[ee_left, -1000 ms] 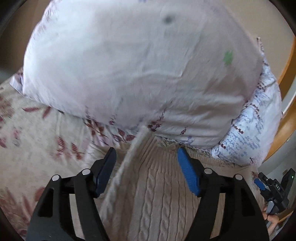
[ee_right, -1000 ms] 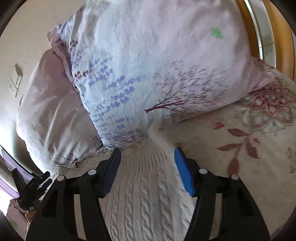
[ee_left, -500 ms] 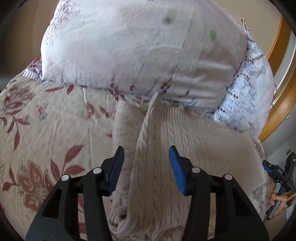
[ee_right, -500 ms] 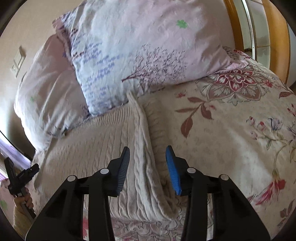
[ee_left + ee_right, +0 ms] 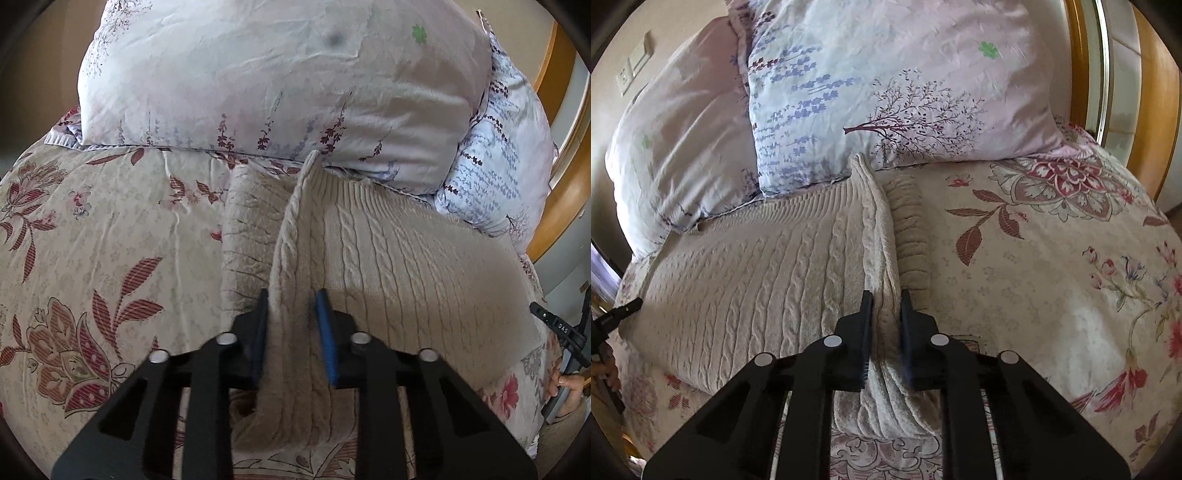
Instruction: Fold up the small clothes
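Observation:
A cream cable-knit sweater [image 5: 406,258] lies spread on the floral bedspread [image 5: 92,240], its far hem against the pillows. My left gripper [image 5: 291,306] is shut on the sweater's raised left side fold, which runs as a ridge away from the jaws. The same sweater shows in the right wrist view [image 5: 757,277]. My right gripper [image 5: 886,306] is shut on its right side fold, pinched up into a ridge, with a ribbed sleeve [image 5: 910,229] lying just right of it.
Two pale floral pillows [image 5: 277,74] [image 5: 886,81] lean at the head of the bed behind the sweater. A wooden headboard frame [image 5: 1156,92] curves along the right. The bedspread extends to the right [image 5: 1052,277]. The other gripper shows at the frame edge [image 5: 557,328].
Both grippers have drawn back from the pillows along the sweater's sides and closed from open onto the side folds, lifting them into ridges.

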A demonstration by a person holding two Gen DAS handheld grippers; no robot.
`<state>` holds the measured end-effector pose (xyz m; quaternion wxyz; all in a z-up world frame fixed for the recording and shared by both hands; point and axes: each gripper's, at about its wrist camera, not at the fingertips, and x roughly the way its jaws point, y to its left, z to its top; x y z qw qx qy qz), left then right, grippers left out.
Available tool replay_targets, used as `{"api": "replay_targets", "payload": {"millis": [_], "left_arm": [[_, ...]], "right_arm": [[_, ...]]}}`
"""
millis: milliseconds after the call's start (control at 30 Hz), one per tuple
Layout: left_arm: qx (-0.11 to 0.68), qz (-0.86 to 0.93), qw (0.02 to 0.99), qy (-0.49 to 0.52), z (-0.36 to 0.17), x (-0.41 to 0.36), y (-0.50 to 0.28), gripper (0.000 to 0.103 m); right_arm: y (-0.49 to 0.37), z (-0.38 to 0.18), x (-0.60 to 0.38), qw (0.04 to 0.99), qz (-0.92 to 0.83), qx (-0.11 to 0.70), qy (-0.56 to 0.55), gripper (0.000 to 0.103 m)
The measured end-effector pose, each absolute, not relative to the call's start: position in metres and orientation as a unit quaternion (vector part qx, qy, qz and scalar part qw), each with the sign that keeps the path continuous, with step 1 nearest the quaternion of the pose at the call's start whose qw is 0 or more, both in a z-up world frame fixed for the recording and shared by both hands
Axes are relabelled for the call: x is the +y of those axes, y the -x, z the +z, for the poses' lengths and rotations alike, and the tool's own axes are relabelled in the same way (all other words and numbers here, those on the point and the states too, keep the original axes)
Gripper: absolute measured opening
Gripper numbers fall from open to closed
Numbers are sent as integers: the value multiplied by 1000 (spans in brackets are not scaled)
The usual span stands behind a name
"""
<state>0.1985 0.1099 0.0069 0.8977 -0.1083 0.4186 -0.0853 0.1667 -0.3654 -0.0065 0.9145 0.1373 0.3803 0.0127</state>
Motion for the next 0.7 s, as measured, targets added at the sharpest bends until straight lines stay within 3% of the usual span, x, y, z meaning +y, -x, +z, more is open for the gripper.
{"api": "replay_targets", "payload": {"millis": [33, 433, 700], "left_arm": [[420, -89, 896, 112, 7, 110, -198, 9], [401, -117, 894, 163, 23, 130, -188, 8], [405, -132, 886, 184, 19, 144, -175, 8]], "right_arm": [[-166, -5, -365, 916, 12, 378, -136, 13], [-144, 25, -367, 929, 19, 331, -166, 10], [-132, 14, -371, 921, 12, 345, -178, 10]]}}
